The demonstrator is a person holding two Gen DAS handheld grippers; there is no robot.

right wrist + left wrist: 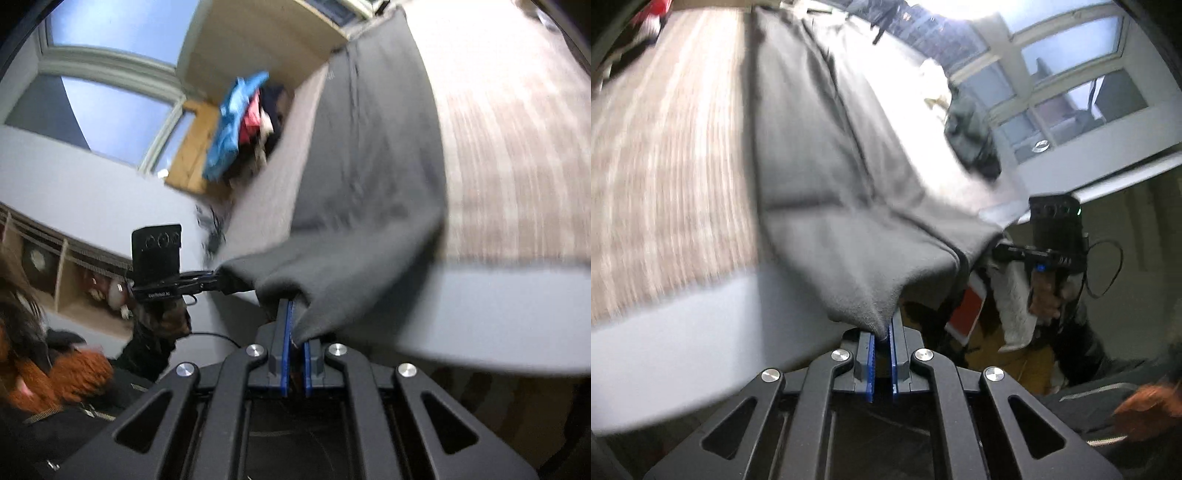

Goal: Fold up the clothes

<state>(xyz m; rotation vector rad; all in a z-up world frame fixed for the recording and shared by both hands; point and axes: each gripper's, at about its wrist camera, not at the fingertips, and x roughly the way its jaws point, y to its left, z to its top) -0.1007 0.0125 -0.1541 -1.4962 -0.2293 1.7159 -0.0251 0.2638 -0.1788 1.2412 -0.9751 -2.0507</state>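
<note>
Striped brown bedcover (pixel 665 166) under grey garment (pixel 820 155), windows (pixel 1071 74) beyond.

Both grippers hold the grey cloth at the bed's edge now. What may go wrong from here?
1. Each grip is small: the left gripper and the right gripper pinch only a corner of the grey garment, so a pull may slip it free.
2. Both views are motion-blurred; such a fast move may drag the garment off the bed edge.
3. It may brush the dark clothes pile.
</note>
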